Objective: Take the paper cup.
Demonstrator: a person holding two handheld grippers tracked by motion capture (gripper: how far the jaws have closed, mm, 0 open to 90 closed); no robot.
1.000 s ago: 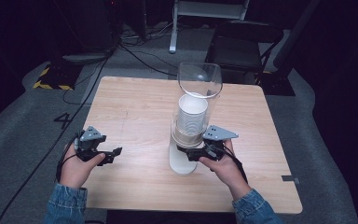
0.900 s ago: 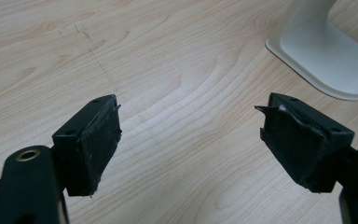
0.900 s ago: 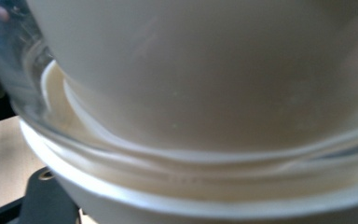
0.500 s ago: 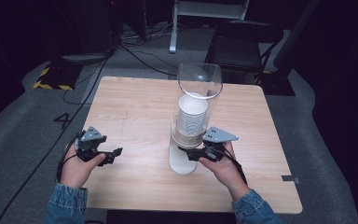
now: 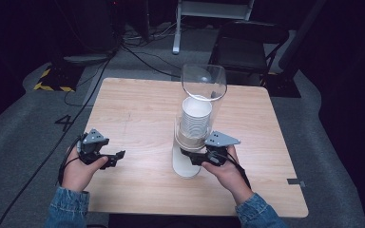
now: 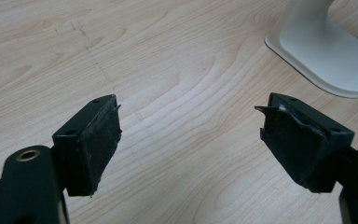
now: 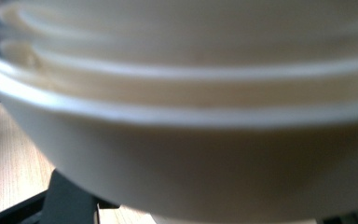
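Note:
A cup dispenser stands mid-table: a clear tube over a white base, holding a stack of white paper cups. My right gripper reaches in from the right at the foot of the stack. Its jaws have just been closing and are now shut on the lowest cup, with one black finger against the cup's wall. At the table's front left, my left gripper hovers low over the wood. It is open, nothing lies between its pads, and the dispenser base is off to its right.
The wooden table has bare wood left of the dispenser. A small piece of tape sits near its right edge. Behind the table are a dark chair, floor cables and a yellow-black striped block.
The right gripper's jaws have drawn in around the lowest cup. Both hands have kept their places and the left gripper is unchanged.

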